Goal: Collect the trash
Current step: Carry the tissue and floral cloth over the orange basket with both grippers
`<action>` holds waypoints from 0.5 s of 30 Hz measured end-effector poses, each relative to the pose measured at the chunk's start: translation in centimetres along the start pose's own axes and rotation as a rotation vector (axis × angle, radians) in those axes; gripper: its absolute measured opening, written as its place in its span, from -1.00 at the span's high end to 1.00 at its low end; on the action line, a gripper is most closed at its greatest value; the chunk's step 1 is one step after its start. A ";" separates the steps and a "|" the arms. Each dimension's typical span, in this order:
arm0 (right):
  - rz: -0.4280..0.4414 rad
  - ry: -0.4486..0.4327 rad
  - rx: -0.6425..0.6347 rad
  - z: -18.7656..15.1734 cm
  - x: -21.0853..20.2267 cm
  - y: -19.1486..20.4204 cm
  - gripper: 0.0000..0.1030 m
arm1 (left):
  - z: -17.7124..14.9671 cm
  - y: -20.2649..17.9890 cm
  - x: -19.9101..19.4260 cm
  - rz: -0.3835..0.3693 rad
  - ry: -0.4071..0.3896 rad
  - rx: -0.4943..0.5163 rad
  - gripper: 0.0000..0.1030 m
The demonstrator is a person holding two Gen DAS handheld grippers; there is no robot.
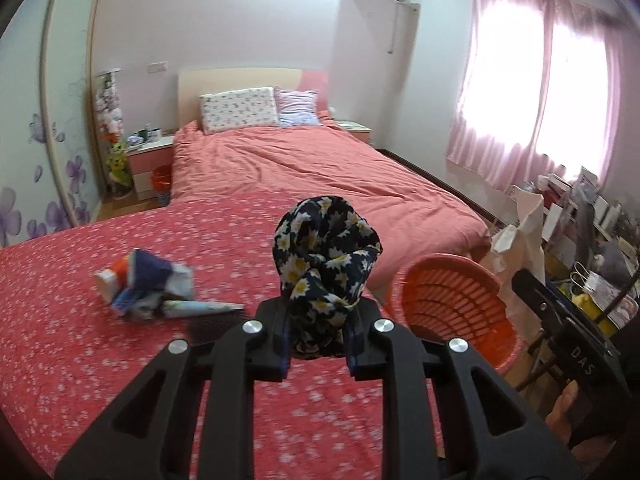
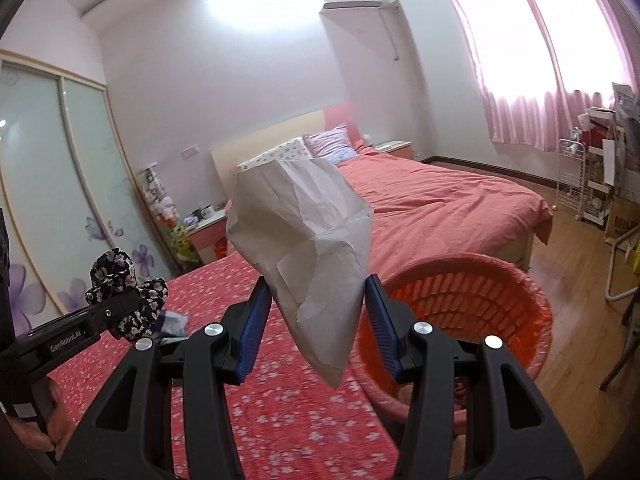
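Above slatted orange basket (image 2: 472, 304), crumpled paper (image 2: 308, 256), bunched floral cloth (image 1: 324, 264)

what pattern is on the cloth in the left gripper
Dark navy cloth with white-and-yellow daisies, clearest in the left wrist view.

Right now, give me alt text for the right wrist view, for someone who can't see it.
The right claw grips a crumpled paper bag above a red flowered cover, beside an orange basket. At left, the left claw holds a dark floral cloth; a pink bed lies behind.

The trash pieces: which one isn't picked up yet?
The crumpled wrappers on the red cloth; the floral fabric and paper bag are each gripped.
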State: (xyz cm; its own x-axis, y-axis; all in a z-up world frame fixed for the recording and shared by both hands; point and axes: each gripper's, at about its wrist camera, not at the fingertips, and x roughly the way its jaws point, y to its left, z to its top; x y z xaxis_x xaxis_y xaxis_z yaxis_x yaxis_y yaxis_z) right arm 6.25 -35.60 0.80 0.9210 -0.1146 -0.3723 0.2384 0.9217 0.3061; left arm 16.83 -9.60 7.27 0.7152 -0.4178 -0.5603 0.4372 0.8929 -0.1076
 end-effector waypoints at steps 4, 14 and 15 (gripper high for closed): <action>-0.029 -0.001 0.024 0.1 0.2 -2.0 0.05 | -0.1 -2.3 1.3 -0.042 0.014 0.016 0.60; -0.096 0.001 0.080 0.4 1.2 -6.6 0.05 | -0.7 -8.3 5.2 -0.177 0.049 0.074 0.60; -0.100 0.002 0.088 0.4 1.4 -7.1 0.05 | -0.8 -8.9 5.6 -0.192 0.051 0.077 0.60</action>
State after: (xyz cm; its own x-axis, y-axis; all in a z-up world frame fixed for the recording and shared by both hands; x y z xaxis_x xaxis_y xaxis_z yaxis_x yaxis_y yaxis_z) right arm 5.96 -42.43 -1.49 0.8909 -0.2031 -0.4063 0.3547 0.8699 0.3429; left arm 16.54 -19.76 4.40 0.5869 -0.5683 -0.5767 0.6047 0.7813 -0.1545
